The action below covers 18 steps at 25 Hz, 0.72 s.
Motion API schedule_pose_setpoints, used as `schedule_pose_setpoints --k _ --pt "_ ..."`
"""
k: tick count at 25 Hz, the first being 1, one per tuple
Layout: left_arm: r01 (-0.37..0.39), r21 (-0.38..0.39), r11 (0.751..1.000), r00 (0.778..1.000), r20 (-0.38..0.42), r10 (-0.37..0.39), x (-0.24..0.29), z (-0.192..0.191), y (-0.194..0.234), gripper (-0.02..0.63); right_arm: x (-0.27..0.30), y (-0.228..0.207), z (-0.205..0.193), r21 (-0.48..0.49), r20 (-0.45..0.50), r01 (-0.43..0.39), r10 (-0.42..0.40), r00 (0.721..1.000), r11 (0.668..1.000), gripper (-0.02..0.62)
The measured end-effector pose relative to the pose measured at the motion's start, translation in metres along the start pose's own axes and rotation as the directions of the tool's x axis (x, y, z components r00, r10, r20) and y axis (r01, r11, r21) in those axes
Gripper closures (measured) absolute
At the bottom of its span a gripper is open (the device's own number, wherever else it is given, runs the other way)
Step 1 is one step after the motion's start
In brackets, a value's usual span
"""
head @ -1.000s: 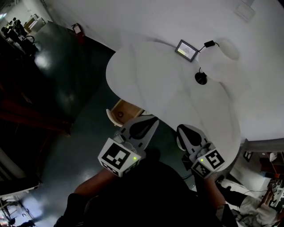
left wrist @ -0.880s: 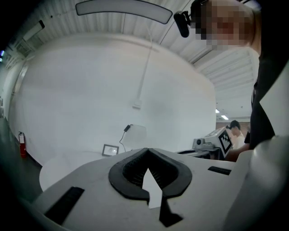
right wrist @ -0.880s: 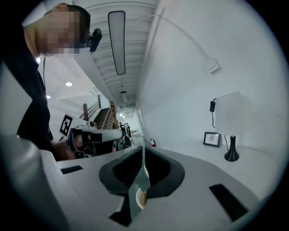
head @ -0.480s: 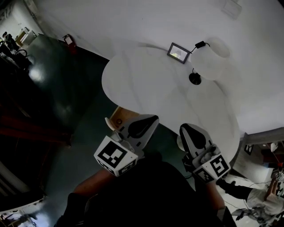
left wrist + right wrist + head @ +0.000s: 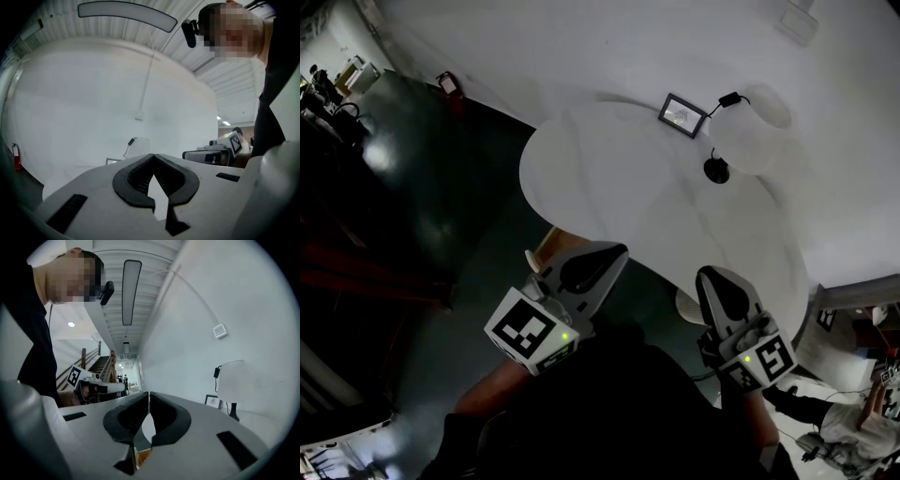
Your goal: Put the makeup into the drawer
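No makeup item shows in any view. A wooden drawer [image 5: 543,247] stands pulled out under the near edge of the round white table [image 5: 619,178], and my left gripper [image 5: 617,253] covers most of it. That gripper [image 5: 153,156] is shut, with nothing between its jaws. To its right, my right gripper [image 5: 711,276] hangs over the table's near rim; it [image 5: 149,393] is shut too and holds nothing. Both point level toward the white wall. A small orange-brown patch shows low through the right jaws' gap; I cannot tell what it is.
On the table's far side stand a small picture frame [image 5: 682,113] and a lamp with a white shade [image 5: 757,141] and a black base [image 5: 716,170]. A red fire extinguisher [image 5: 447,82] sits by the wall on the dark floor. Another person [image 5: 853,427] is at the lower right.
Both grippers have risen a little toward the head camera. The left one now hides more of the drawer, and the right one has drifted toward the lower right.
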<state>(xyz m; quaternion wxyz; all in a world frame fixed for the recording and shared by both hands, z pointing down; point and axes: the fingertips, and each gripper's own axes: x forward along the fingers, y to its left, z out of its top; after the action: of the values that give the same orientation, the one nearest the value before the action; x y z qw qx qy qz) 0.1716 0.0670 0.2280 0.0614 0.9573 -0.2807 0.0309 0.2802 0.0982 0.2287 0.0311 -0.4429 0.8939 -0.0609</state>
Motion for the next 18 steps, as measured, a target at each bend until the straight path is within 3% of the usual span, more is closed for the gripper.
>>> schedule_pose_setpoints --k 10,18 --pt "-0.052 -0.015 0.999 0.998 0.017 0.052 -0.008 0.005 0.015 0.595 -0.003 -0.006 0.001 -0.047 -0.009 0.029 -0.03 1.0 0.998 0.578" --pt "-0.063 -0.009 0.998 0.998 0.008 0.064 -0.011 0.003 0.014 0.595 -0.002 -0.006 -0.002 -0.029 -0.011 0.027 -0.028 1.0 0.999 0.578"
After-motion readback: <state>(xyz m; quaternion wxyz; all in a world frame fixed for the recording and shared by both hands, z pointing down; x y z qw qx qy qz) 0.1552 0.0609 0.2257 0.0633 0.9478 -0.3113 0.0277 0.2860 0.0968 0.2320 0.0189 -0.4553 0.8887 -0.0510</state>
